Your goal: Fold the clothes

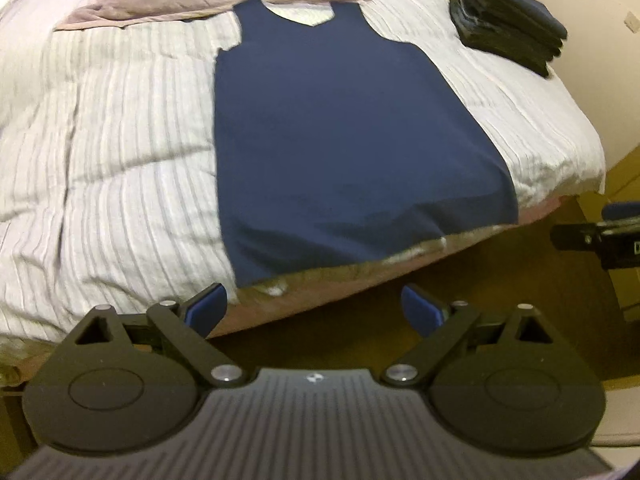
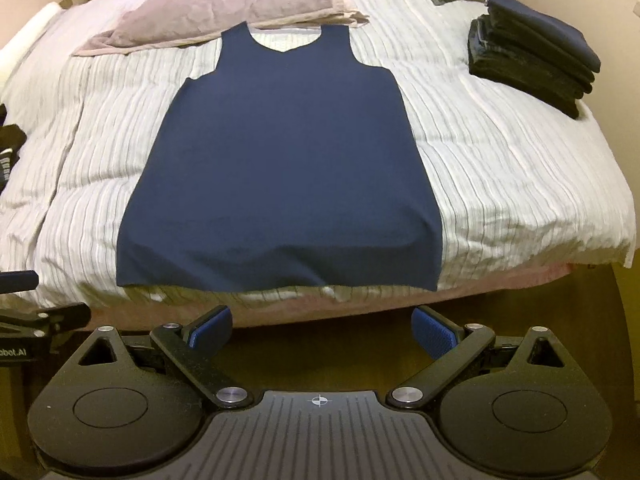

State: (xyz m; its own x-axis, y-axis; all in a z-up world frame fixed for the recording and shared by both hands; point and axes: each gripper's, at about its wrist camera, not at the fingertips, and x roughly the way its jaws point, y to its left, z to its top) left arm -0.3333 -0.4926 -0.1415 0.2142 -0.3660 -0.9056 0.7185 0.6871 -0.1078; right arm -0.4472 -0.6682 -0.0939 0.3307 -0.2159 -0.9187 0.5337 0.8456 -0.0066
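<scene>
navy tank top (image 2: 280, 168) flat, dark item (image 2: 10, 152) right view only

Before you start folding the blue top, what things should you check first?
1. Navy tank top lies flat on the bed: ok.
2. Straps point toward the pillow, hem at the near edge: ok.
3. Left gripper open, holding nothing: ok.
4. Right gripper open, holding nothing: ok.
5. Folded stack sits apart from the top: ok.
6. Fingers touching the hem: not ok, both hang short of the bed.
</scene>
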